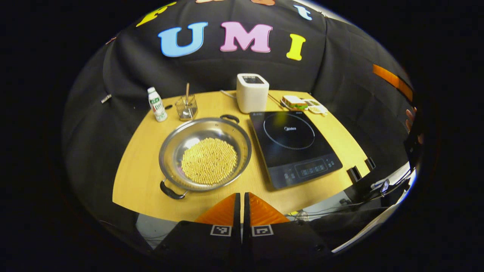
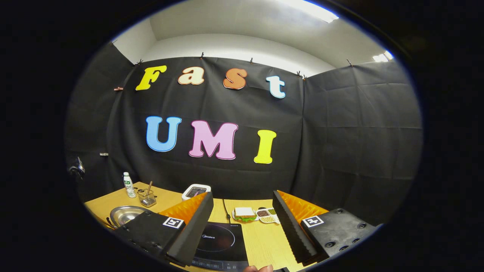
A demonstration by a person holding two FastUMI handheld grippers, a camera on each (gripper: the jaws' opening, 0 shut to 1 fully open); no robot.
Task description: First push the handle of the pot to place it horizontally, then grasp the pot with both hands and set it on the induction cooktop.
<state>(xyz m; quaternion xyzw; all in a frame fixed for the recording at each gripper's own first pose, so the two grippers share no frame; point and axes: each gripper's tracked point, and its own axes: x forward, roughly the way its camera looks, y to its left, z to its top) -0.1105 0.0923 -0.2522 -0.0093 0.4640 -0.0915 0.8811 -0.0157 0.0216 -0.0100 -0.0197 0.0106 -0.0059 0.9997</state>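
A wide steel pot [image 1: 205,154] holding pale yellow beans sits on the wooden table [image 1: 143,166], left of the black induction cooktop [image 1: 293,145]. Its two black handles stand on a slant: one at the near left [image 1: 171,192], one at the far right [image 1: 230,118]. My left gripper [image 1: 242,200] hovers above the table's near edge, its orange fingers pressed together with nothing between them. My right gripper [image 2: 242,223] is held high and open, over the cooktop [image 2: 219,243]. The pot's rim [image 2: 124,214] peeks out at the lower left of the right gripper view.
At the back stand a small white bottle [image 1: 157,104], a glass cup with a stick [image 1: 186,107], a white box appliance [image 1: 252,92] and a plate with a sandwich and a snack tray [image 1: 302,104]. A hand [image 1: 410,119] shows at the far right edge.
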